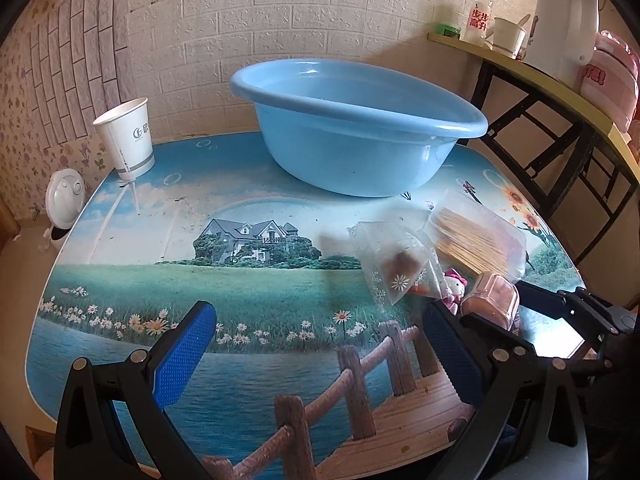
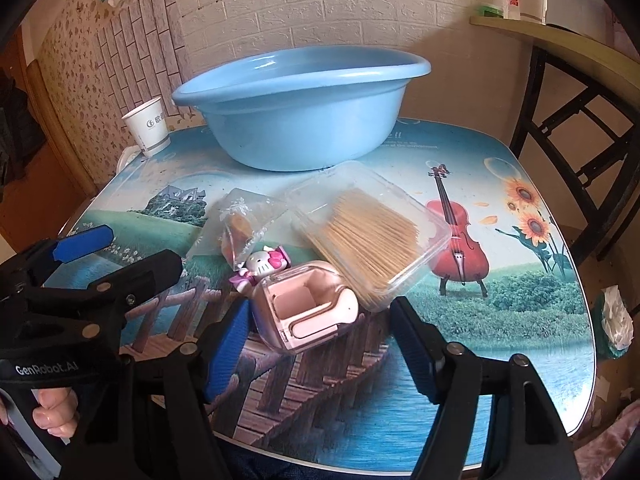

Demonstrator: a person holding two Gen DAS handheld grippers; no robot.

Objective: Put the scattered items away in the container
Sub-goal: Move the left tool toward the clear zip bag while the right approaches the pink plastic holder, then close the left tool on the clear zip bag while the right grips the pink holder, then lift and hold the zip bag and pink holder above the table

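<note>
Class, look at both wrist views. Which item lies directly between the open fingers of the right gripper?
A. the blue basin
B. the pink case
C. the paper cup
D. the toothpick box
B: the pink case sits between the spread fingers of the right gripper, while the toothpick box lies just beyond it, and the paper cup and the blue basin stand at the far side of the table.

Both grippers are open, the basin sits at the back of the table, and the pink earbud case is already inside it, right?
Not quite. The pink earbud case is not inside the blue basin; it lies on the table between the open right gripper's fingers, as the right wrist view shows. The left gripper is open too, and the basin does sit at the back.
</note>
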